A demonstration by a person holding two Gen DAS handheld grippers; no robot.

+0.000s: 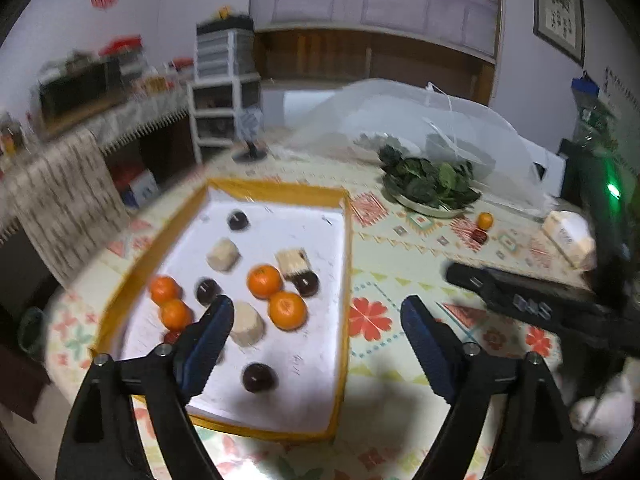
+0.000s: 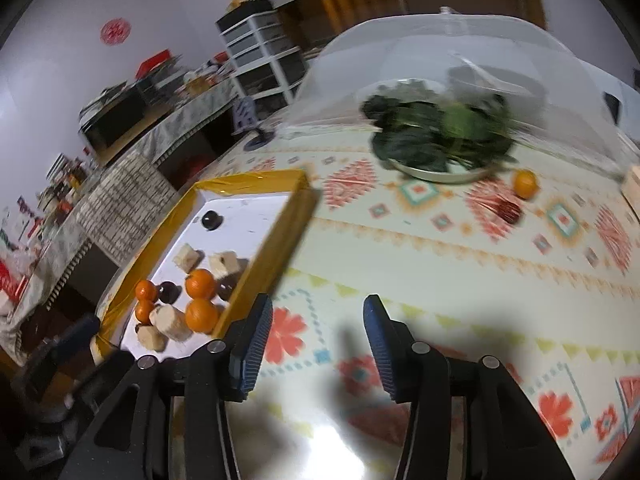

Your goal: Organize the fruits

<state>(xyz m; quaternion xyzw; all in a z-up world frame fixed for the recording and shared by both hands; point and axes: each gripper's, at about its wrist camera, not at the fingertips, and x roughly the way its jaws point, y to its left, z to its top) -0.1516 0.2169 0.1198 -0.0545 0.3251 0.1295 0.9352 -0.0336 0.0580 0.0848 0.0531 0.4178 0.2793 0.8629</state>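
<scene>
- Left gripper point(image 1: 317, 316) hovering over the near right part of the yellow-rimmed tray point(image 1: 347, 264) — jaws spread wide, nothing between them.
- Right gripper point(image 2: 318, 322) hanging over bare tablecloth point(image 2: 440, 264) just right of the tray, jaws about half apart, gripping nothing.
- Lying loose inside the tray: four oranges point(image 1: 264, 281), dark round fruits point(image 1: 259, 377) and pale blocks point(image 1: 223, 255) — likely gathered there as the sorting spot.
- Sitting well right of the tray, outside it: one stray orange point(image 2: 525, 184), touching a small dark red fruit point(image 2: 510, 211), both just in front of the plate of greens point(image 2: 436, 174).
- Open cloth stretching between tray rim and strays; plate and mesh food cover point(image 2: 400, 52) crowding the far side.
</scene>
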